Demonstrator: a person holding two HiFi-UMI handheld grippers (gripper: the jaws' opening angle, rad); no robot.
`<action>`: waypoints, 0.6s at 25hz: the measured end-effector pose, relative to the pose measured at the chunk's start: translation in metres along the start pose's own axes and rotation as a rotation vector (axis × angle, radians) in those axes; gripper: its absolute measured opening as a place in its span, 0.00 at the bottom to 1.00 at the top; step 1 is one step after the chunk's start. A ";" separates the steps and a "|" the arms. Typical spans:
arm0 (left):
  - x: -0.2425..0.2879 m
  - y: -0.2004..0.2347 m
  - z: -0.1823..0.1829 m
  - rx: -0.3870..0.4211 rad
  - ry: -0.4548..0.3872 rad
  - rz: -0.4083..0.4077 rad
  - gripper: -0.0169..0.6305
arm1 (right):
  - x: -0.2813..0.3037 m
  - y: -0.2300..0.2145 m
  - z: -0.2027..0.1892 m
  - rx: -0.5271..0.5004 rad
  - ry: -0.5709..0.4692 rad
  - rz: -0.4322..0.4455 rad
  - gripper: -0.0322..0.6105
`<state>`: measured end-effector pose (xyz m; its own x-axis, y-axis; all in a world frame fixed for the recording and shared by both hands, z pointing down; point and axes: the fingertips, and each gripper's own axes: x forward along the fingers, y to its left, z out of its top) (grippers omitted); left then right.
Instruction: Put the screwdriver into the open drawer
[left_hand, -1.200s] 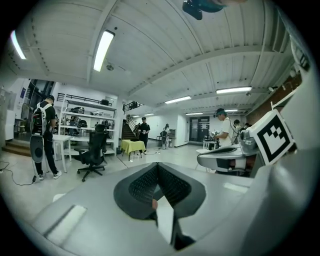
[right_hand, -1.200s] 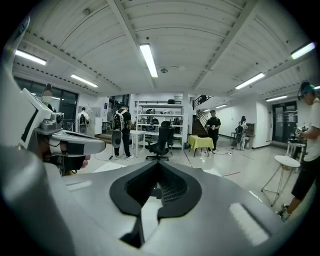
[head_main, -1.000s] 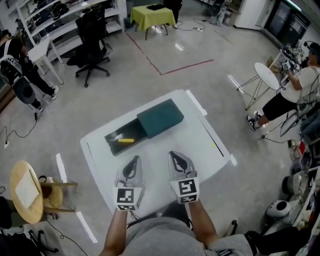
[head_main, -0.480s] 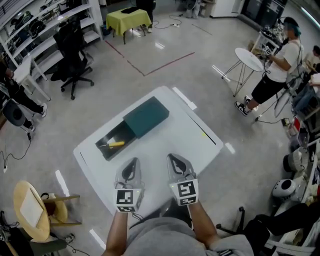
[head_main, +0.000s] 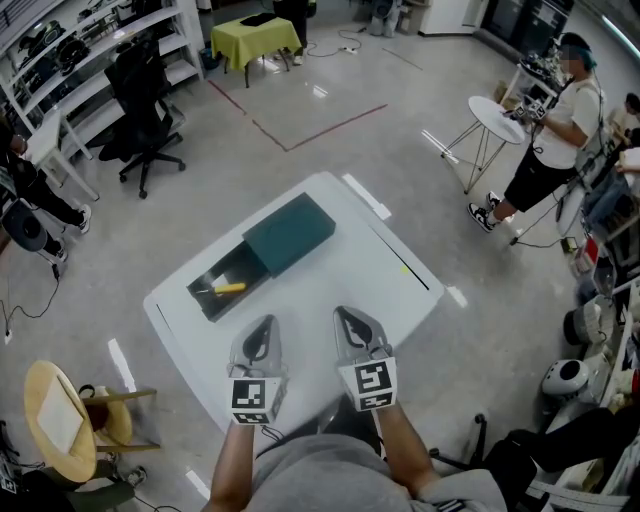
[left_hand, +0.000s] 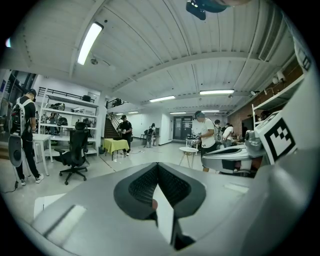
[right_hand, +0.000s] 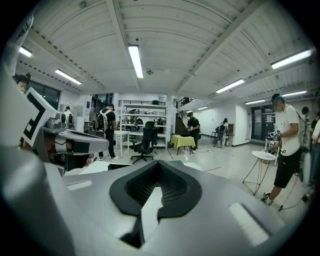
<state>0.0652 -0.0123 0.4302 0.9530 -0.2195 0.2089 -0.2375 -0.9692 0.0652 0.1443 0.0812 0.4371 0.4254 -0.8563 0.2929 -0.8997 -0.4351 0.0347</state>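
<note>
Both tools: jaws pressed together with nothing between them. The left tool (head_main: 262, 328) and right tool (head_main: 350, 318) hover side by side above the near edge of the table (head_main: 345, 285), close to the person's body.
Screwdriver (head_main: 228, 288): yellow-handled, lying inside the open drawer (head_main: 199, 300), thin shaft pointing roughly toward the drawer's front.
Drawer: pulled out of the dark green cabinet (head_main: 288, 232) toward the table's left corner, well apart from both tools.
Task standing: it looks done to me, since the screwdriver already rests in the drawer and neither tool holds anything.
Risk, knocking: a careless forward swing of the left tool could catch the drawer's front. The drawer juts out near the table's left edge, so it might be dragged further out or pulled askew.
Risk, shutting: if the drawer gets pushed in with closed jaws, the light cabinet may slide across the smooth table instead of the drawer closing.
Risk, refetching: reaching in again would only disturb a finished placement.
</note>
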 end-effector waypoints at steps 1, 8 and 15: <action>0.000 0.000 0.001 0.001 -0.003 0.001 0.05 | 0.000 0.000 0.000 0.000 -0.001 0.000 0.05; 0.001 -0.003 0.003 0.003 -0.016 0.001 0.04 | -0.002 -0.002 -0.001 0.001 -0.003 0.000 0.05; -0.001 0.001 0.004 0.002 -0.014 0.000 0.04 | -0.001 0.001 0.002 0.000 -0.001 -0.001 0.05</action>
<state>0.0645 -0.0132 0.4259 0.9554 -0.2214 0.1953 -0.2375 -0.9693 0.0630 0.1436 0.0813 0.4354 0.4261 -0.8565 0.2914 -0.8994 -0.4357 0.0347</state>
